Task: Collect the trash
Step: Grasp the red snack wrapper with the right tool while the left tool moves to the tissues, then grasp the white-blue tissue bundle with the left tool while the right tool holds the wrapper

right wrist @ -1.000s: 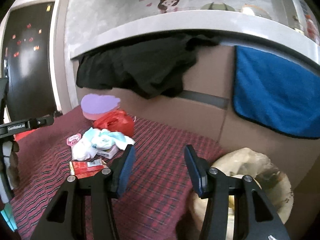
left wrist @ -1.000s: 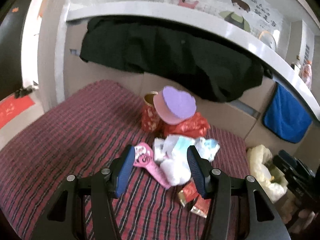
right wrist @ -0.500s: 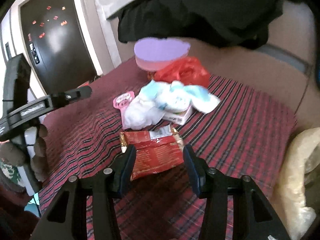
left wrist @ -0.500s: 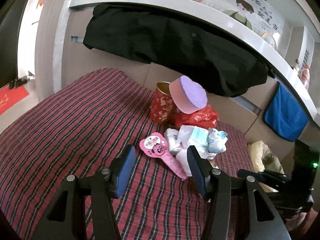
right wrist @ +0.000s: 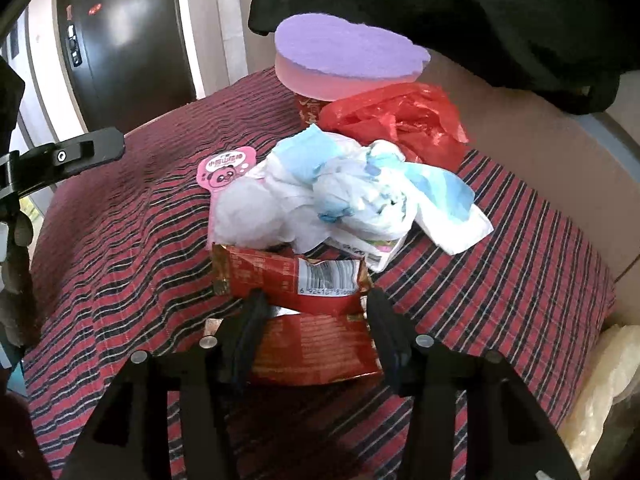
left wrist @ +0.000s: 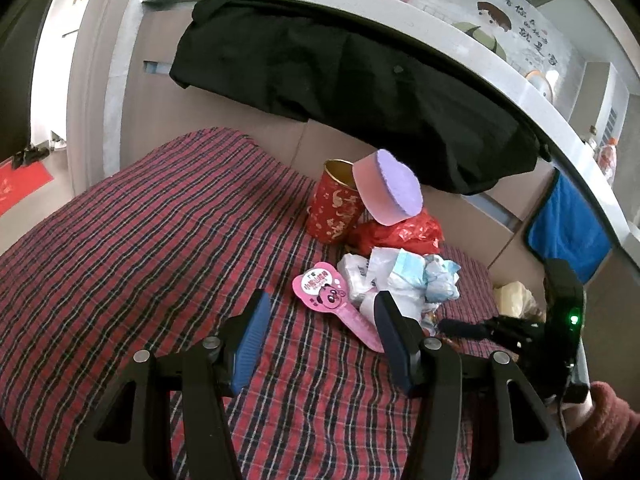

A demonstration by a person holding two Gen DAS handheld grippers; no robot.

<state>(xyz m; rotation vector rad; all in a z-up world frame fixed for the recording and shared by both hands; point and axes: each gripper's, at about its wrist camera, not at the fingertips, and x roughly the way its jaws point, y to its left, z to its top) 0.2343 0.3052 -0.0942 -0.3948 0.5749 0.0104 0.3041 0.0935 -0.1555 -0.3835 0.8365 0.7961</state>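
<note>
Right gripper over the near end of a heap of trash on a red plaid cloth; its jaws are opening, and a flattened red snack wrapper lies between them, its long axis running left to right across the gap, barcode end toward the right; whether the pads touch it cannot be told. Just beyond the wrapper sits a crumpled white-and-blue tissue wad, then a red plastic bag and a pink-and-purple sponge farthest off. A pink panda tag lies left of the wad, round head pointing far-left, handle running near-right. Left gripper hovers wide apart, holding nothing, above the cloth. A red-and-gold cup stands upright beside the sponge. A pale bag sits at the near right.
</note>
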